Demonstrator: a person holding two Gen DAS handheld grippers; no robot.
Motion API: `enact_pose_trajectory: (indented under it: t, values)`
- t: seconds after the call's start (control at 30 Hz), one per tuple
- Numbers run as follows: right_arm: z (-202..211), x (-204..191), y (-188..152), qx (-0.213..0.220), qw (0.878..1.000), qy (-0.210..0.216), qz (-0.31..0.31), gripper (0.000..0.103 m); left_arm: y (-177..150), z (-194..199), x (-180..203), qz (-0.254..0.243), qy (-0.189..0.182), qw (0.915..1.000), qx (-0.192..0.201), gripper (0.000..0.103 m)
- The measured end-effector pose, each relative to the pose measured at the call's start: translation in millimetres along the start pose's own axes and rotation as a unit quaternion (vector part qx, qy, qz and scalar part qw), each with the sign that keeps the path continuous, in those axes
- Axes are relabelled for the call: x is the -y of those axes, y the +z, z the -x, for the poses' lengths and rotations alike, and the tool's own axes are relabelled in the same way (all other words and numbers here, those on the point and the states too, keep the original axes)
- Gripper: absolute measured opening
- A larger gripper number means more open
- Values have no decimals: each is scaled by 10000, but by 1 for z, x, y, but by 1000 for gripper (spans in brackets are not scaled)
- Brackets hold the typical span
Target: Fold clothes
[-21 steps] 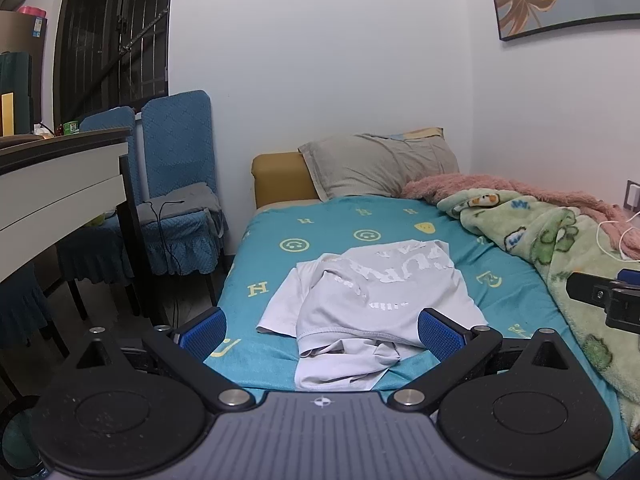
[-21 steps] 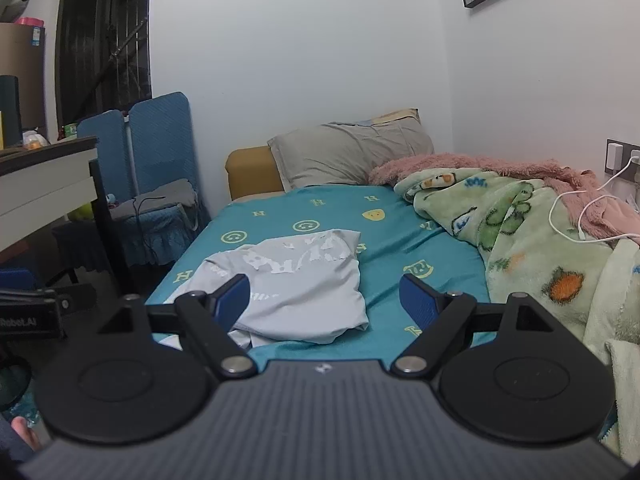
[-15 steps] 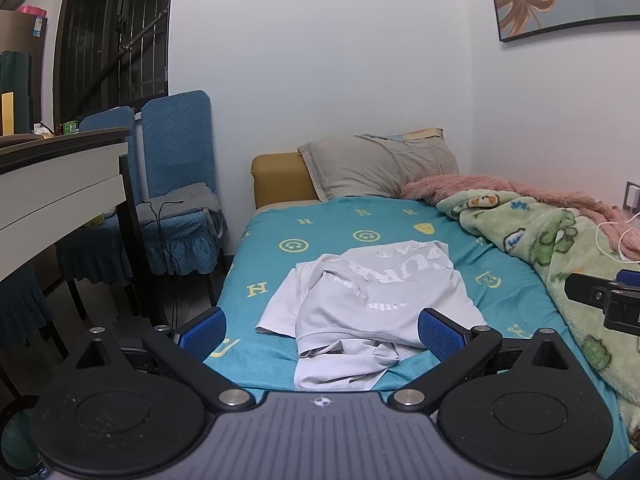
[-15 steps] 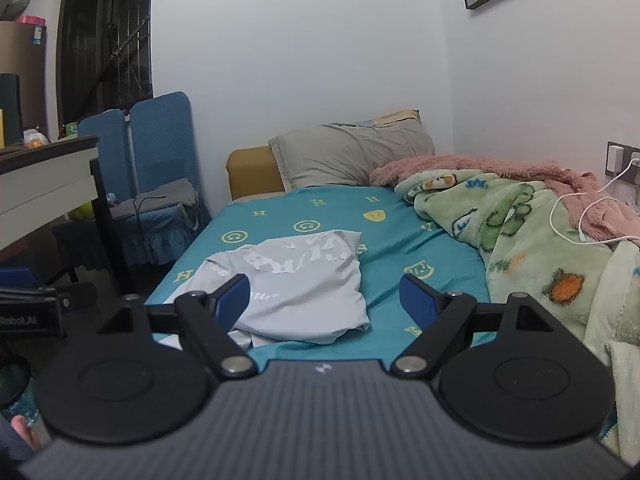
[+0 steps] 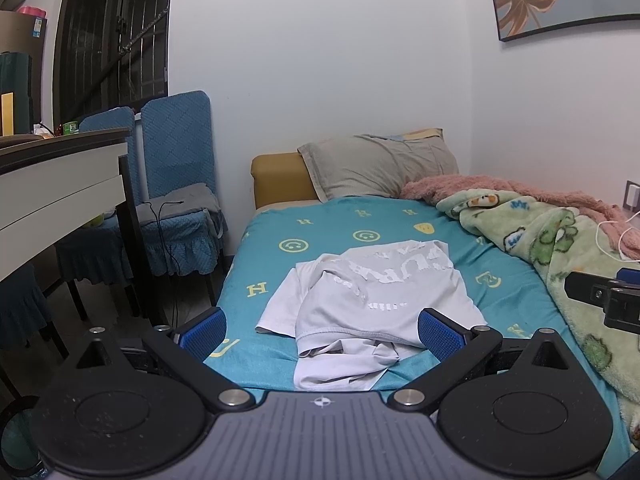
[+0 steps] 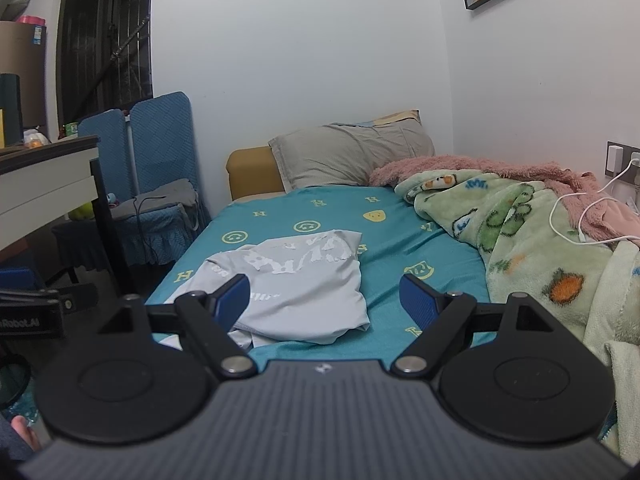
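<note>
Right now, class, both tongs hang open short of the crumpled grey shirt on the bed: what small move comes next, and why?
Probably ease the left tongs forward and down to the grey shirt's bunched near edge. The shirt lies rumpled on the teal sheet, one sleeve splayed left, and both the left and the right tongs are open, holding nothing, so it needs spreading flat before folding.

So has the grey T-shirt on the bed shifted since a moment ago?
No. The grey T-shirt lies crumpled in the same spot, just below the smiley prints on the teal sheet.
</note>
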State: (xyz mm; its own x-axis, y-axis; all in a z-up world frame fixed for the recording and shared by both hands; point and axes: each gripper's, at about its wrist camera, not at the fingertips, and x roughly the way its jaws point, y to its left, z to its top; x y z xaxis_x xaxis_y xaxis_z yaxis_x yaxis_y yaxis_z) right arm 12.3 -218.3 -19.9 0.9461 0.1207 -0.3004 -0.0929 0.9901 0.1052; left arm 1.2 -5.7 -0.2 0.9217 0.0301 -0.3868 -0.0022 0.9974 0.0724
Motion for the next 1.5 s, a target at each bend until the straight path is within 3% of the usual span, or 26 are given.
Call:
enact_pose_trajectory:
  t: [1.1, 1.5]
  values:
    - [0, 3, 2, -4, 10000, -26, -57, 83, -4, -4, -2, 8, 30, 10000, 12, 103]
    - [1, 3, 3, 19, 10000, -68, -70, 83, 18, -4, 0, 122, -95, 9999, 39, 103]
